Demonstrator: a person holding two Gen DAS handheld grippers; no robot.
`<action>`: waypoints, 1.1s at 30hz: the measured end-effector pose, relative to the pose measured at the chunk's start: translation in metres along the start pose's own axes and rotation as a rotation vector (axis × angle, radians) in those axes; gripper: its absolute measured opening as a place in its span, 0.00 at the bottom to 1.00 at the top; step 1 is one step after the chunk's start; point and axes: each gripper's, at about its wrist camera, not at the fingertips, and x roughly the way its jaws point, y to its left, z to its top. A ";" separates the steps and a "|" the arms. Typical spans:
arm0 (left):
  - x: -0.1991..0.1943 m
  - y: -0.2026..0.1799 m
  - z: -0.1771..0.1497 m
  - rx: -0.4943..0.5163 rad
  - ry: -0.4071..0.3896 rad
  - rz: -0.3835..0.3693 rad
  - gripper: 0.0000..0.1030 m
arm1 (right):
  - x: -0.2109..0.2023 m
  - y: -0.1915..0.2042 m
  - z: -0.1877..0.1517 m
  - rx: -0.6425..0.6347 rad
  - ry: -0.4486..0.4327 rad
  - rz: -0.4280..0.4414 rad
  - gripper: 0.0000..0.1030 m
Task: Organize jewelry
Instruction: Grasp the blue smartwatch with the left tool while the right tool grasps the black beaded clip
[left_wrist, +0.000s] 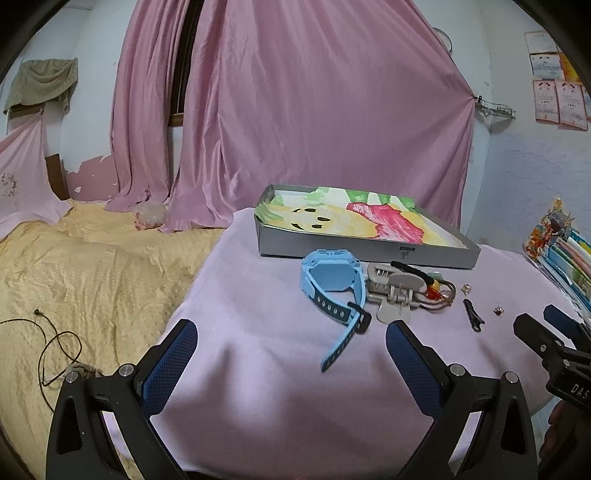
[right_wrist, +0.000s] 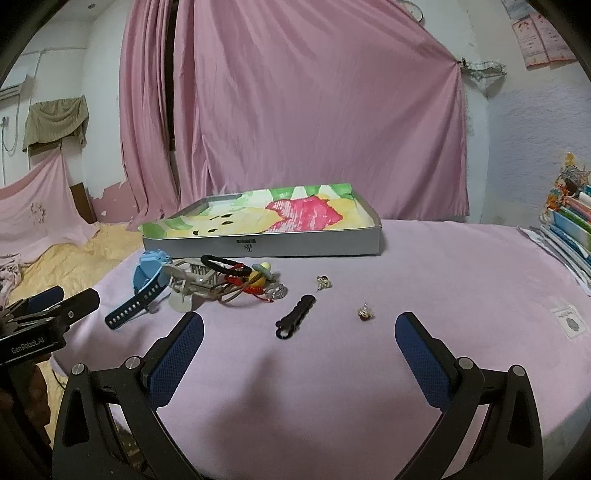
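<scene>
Jewelry (right_wrist: 236, 282) lies beyond both tools (jaws apart).

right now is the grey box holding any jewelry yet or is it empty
Empty of jewelry: the grey box shows only its colourful paper lining, while the blue watch, black clip and earrings lie on the pink cloth outside.

Matt plastic watch (left_wrist: 332, 284) on soft pink cloth (left_wrist: 258, 332).

Both tongs, the left tongs (left_wrist: 291, 345) and the right tongs (right_wrist: 299, 338), share one build: matte black forked frames with round silver screws at the pivots, blue cross-hatched pads (right_wrist: 177, 356) lining each finger, and white lettering on the black side housing, "GenRobot.AI" at the frame's left edge.
</scene>
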 end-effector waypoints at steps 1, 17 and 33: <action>0.004 -0.001 0.003 0.001 0.010 -0.002 1.00 | 0.005 0.000 0.002 0.002 0.016 0.003 0.99; 0.067 -0.018 0.026 0.072 0.220 -0.112 0.99 | 0.069 0.005 0.013 0.023 0.234 0.086 0.70; 0.085 -0.023 0.029 0.085 0.288 -0.156 0.54 | 0.077 0.013 0.012 -0.039 0.288 0.051 0.34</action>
